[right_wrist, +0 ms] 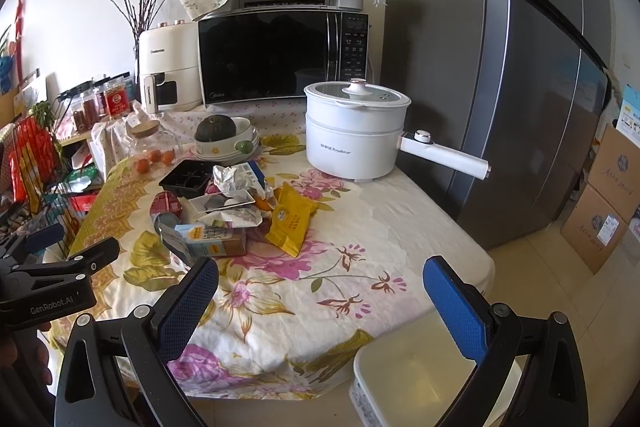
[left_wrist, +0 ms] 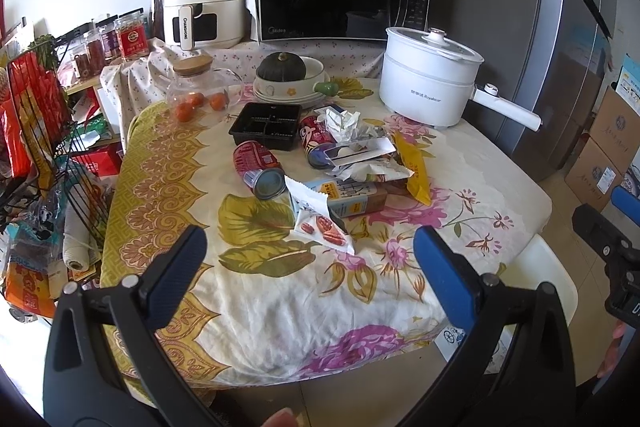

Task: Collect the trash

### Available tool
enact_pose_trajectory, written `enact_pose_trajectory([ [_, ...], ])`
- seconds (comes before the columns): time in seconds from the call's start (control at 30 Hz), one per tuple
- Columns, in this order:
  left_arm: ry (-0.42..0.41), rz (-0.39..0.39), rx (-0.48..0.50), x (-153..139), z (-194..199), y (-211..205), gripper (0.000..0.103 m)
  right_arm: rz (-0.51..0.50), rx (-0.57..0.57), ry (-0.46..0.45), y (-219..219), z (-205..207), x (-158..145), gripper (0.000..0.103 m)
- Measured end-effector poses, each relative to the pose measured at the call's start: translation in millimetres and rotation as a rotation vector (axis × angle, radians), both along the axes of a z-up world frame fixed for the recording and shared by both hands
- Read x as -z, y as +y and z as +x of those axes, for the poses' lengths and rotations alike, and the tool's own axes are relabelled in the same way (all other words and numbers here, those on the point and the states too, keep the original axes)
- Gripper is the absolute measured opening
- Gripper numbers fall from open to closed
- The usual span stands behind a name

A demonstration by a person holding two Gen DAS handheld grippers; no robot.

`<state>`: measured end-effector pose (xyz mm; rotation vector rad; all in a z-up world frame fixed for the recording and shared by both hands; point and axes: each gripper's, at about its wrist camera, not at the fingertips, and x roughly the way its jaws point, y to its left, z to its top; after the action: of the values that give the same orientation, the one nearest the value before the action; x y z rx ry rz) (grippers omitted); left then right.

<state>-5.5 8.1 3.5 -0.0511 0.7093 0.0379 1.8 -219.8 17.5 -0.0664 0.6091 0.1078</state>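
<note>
Looks like the very start of the collecting step, nothing's been picked up yet; the trash pile (left_wrist: 340, 163) sits mid-table on the floral tablecloth (left_wrist: 280, 291), all bunched together: two red cans (left_wrist: 258, 163) lying on their sides, a black plastic tray (left_wrist: 266, 125) behind them, crumpled paper (left_wrist: 340, 119), a yellow wrapper (right_wrist: 290, 223), a drink carton (left_wrist: 348, 197) and a white snack packet (left_wrist: 316, 219) nearest the front edge; the white bin (right_wrist: 400, 379) is down on the floor by the table's near right corner, just under the right gripper (right_wrist: 320, 303); both tools are held back from the table edge, pointing in at the pile and hovering well short of it; the left gripper (left_wrist: 310, 255) has its jaws spread wide with nothing between them, same story on the right one, wide apart and empty; next move probably calls for one of them reaching in and pinching the closest light piece, likely that snack packet or the carton, then carrying it over to the bin; the cans might roll if nudged, so they'd want a squarer grab; the white cooker pot (left_wrist: 428, 79) and the bowl with the squash (left_wrist: 282, 67) aren't trash, best left alone.
</note>
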Motion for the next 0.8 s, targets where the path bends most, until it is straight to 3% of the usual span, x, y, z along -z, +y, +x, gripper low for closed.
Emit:
enact_pose_trajectory([
  [0.23, 0.019, 0.02, -0.016, 4, 9, 2, 0.103, -0.048, -0.039, -0.009, 11, 8, -4, 0.103],
  [0.53, 0.017, 0.026, -0.02, 1, 21, -3, 0.103, -0.034, -0.046, -0.065, 8, 9, -20, 0.103],
  [0.8, 0.024, 0.033, -0.011, 0, 26, -8, 0.103, -0.037, -0.043, -0.057, 4, 12, -23, 0.103],
])
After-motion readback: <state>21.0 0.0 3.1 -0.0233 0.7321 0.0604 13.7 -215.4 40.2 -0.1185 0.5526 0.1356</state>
